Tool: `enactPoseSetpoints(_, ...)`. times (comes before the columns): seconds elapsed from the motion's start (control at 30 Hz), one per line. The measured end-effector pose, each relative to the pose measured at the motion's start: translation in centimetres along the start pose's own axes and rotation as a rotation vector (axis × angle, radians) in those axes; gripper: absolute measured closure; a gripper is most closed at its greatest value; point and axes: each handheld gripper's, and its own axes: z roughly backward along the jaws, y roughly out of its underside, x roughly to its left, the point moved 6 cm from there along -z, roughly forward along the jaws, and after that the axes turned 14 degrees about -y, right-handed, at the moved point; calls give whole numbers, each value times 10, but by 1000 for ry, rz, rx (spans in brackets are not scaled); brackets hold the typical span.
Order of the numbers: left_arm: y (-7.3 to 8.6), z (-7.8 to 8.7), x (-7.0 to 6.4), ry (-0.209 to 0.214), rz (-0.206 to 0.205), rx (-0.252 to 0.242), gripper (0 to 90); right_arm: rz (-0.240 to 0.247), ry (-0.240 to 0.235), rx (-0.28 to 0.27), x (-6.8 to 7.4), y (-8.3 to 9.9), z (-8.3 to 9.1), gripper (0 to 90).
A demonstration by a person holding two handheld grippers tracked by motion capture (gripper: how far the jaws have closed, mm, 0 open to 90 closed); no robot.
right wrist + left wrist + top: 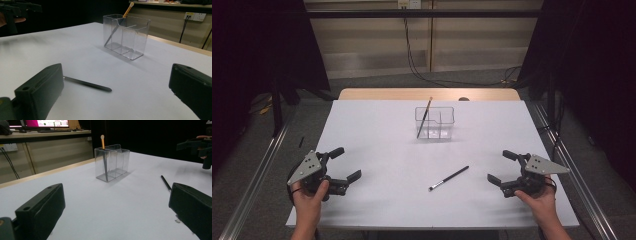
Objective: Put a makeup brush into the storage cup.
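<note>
A clear plastic organizer [435,122] [112,162] [126,35] with compartments stands at the table's middle back. A thin brush [424,117] [104,157] [119,22] with an orange handle leans in its left compartment. A second, black brush [449,178] [166,183] [87,84] lies flat on the white table [382,145], nearer the front. My left gripper [346,163] [117,212] is open at the front left, holding nothing. My right gripper [500,166] [116,92] is open at the front right, empty, with the black brush to its left.
The white sheet covers a wooden table whose bare back edge [427,94] shows. Metal rails [257,170] run along both sides on the floor, and cables [422,70] hang behind. Each hand's gripper appears far off in the other's view: right gripper [197,146], left gripper [15,10].
</note>
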Motion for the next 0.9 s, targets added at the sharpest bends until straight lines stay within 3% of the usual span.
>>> enactPoseSetpoints(0.27,2,-1,1,0,-6,6,5,1,-7,0,-1,0,-3,0)
enactPoseSetpoints(0.43,3,-2,2,1,11,3,5,-2,-6,-1,-1,-1,-4,0)
enactPoseSetpoints(0.7,3,-4,2,6,-8,10,5,-11,-13,1,-3,0,-8,0)
enactPoseSetpoints(0.9,2,-4,1,6,-3,3,5,-21,-24,-24,0,-3,-11,0)
